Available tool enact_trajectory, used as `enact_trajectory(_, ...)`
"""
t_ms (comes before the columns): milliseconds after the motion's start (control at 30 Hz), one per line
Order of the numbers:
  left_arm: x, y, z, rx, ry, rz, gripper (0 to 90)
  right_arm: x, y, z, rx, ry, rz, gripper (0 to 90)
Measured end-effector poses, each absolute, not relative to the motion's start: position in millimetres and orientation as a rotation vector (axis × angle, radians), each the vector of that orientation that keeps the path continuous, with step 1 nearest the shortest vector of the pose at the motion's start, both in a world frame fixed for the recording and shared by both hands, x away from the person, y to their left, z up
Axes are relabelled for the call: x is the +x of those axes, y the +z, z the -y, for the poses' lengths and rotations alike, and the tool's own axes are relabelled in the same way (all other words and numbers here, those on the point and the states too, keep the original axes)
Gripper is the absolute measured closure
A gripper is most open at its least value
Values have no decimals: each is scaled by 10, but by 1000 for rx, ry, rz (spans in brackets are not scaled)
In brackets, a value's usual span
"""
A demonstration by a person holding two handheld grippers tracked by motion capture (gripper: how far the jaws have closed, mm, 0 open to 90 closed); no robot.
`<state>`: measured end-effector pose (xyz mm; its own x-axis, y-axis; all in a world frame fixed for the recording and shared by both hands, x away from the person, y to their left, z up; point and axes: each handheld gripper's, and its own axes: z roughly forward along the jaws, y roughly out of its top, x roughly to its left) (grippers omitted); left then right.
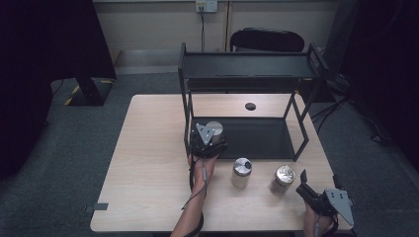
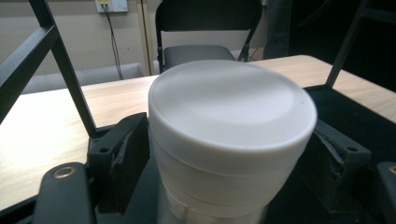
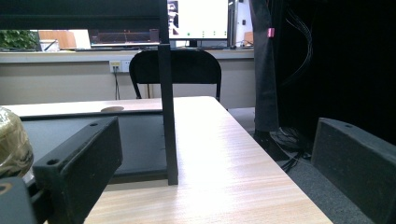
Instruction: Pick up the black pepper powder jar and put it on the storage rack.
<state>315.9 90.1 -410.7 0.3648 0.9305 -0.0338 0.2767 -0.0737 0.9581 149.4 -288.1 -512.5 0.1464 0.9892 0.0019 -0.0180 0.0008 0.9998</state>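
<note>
A jar with a flat white lid (image 2: 229, 107) stands on the bottom shelf of the black rack (image 1: 257, 140), at its front left corner, where its lid (image 1: 214, 127) looks grey. My left gripper (image 1: 212, 134) reaches in from the front and is open. One jaw stands on each side of the jar, close to the lid but not pressing it. At the table's front right, my right gripper (image 1: 307, 186) is open with its jaws wide apart (image 3: 215, 154) and nothing between them.
Two more jars stand on the wooden table (image 1: 148, 158) in front of the rack: one with a silver lid (image 1: 242, 170), one with a crinkled gold top (image 1: 283, 178). A rack post (image 3: 169, 116) rises ahead of the right gripper. A black disc (image 1: 250, 106) lies behind the rack.
</note>
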Motion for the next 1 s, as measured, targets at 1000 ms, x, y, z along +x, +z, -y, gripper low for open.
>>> enact_trajectory(1000,3125,-4021,-931,1553,773,-1060,1,1492,-5130,2875,1260,1107,-1085,8)
